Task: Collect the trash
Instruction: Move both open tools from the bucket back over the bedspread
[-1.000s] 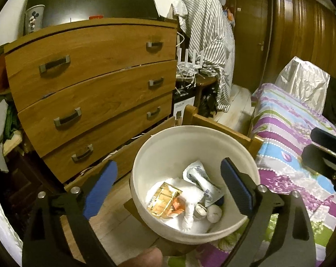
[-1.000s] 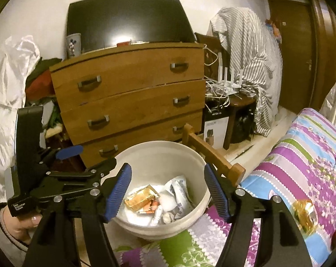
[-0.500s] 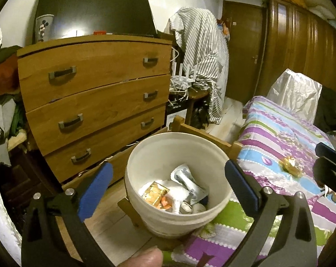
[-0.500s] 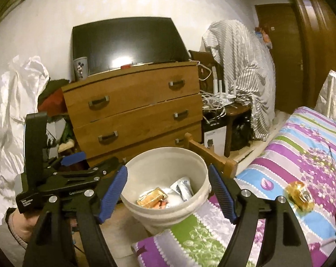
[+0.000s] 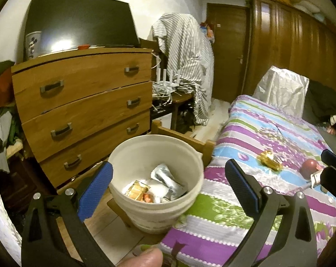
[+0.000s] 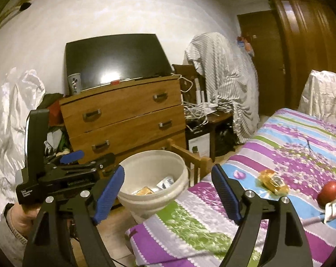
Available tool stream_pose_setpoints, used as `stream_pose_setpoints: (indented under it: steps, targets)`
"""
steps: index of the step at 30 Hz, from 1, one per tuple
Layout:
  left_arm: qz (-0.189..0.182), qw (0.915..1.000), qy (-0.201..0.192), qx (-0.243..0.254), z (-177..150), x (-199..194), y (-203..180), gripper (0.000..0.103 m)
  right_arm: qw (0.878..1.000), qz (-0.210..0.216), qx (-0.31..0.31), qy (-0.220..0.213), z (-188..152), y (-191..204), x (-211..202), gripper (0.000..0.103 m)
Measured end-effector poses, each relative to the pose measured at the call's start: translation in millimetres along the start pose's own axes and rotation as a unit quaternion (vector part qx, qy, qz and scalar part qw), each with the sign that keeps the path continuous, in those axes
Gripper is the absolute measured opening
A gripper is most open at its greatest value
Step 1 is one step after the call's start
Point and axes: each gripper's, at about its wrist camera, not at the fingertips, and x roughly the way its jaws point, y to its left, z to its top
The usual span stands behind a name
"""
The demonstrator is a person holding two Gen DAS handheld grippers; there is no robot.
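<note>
A white bucket point(image 5: 190, 155) point(image 6: 181, 166) with several wrappers inside stands on a low wooden stool beside the bed. A gold wrapper point(image 5: 269, 160) point(image 6: 273, 182) lies on the striped bedspread, with a red round object point(image 5: 308, 170) point(image 6: 328, 192) and a white box point(image 6: 335, 209) to its right. My left gripper point(image 5: 168, 187) is open, its blue pads either side of the bucket in view, nothing between them. My right gripper point(image 6: 168, 191) has nothing between its jaws, which are opening; it sits back from the bucket. The left gripper's body point(image 6: 63, 173) shows at lower left in the right wrist view.
A wooden chest of drawers point(image 5: 83, 111) with a dark TV point(image 5: 79, 22) stands behind the bucket. A striped cloth point(image 5: 185, 62) hangs over a chair by a small table of cables. The bed point(image 5: 268, 178) fills the right. A dark door point(image 5: 225, 51) and wardrobe stand beyond.
Both grippers have drawn back and swung right, away from the bucket. The bedspread with the gold wrapper and red object has come into view. The right jaws have spread wider.
</note>
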Motion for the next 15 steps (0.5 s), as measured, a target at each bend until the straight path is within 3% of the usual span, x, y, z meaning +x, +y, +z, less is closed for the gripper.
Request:
stream_pose_setpoints:
  steps: [15]
  targets:
    - [-0.062,0.9958,-0.008,0.068,-7.3,-20.7,-93.9,0.097,0.997,-0.070,0.028,-0.030,-20.4,-64.4,-91.8,0.088]
